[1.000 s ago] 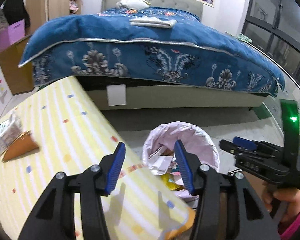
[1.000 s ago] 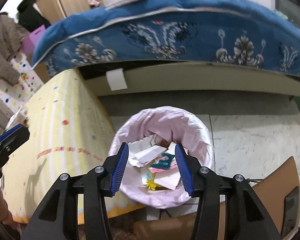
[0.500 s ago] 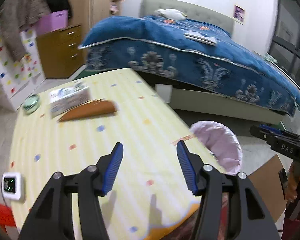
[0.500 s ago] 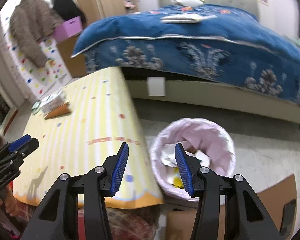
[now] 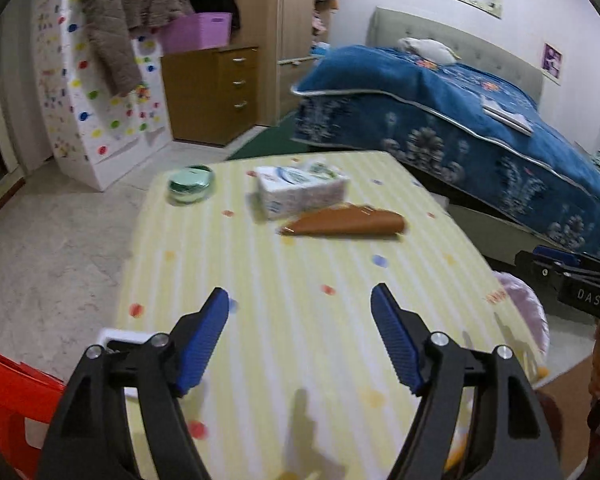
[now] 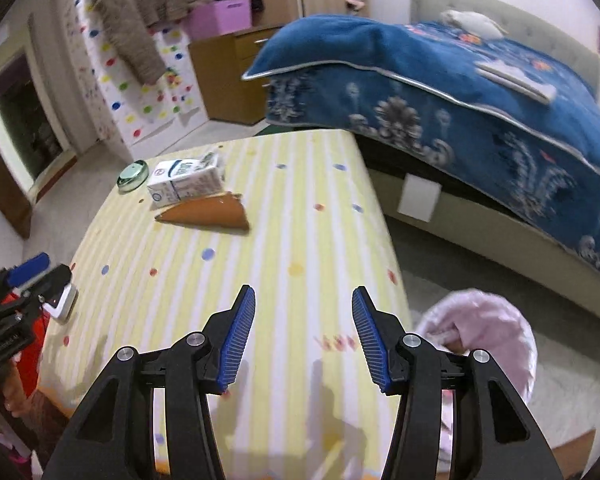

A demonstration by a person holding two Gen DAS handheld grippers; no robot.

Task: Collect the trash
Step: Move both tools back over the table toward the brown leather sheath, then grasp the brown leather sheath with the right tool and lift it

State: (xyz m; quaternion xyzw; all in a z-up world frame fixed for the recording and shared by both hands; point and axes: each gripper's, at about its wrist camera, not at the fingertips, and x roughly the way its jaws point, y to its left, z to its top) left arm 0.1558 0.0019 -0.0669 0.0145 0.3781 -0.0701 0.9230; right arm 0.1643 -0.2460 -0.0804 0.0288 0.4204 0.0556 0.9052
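Grippers first: the left gripper (image 5: 300,340) hangs with its jaws spread wide and empty, having just been opening, while the right gripper (image 6: 304,340) is parted and holds nothing. Both point down over the near end of the yellow striped table (image 5: 308,280). Toward the table's far end lie the remaining pieces: a brown paper cone (image 5: 344,222) with a milk carton (image 5: 300,192) touching it behind, and a green glass lid (image 5: 191,189) near the carton's left. The pink-lined bin (image 6: 488,332) stands off the table's right edge. The next pick probably wants the cone taken across its narrow width, low and level, so the paper is not crushed or the carton nudged.
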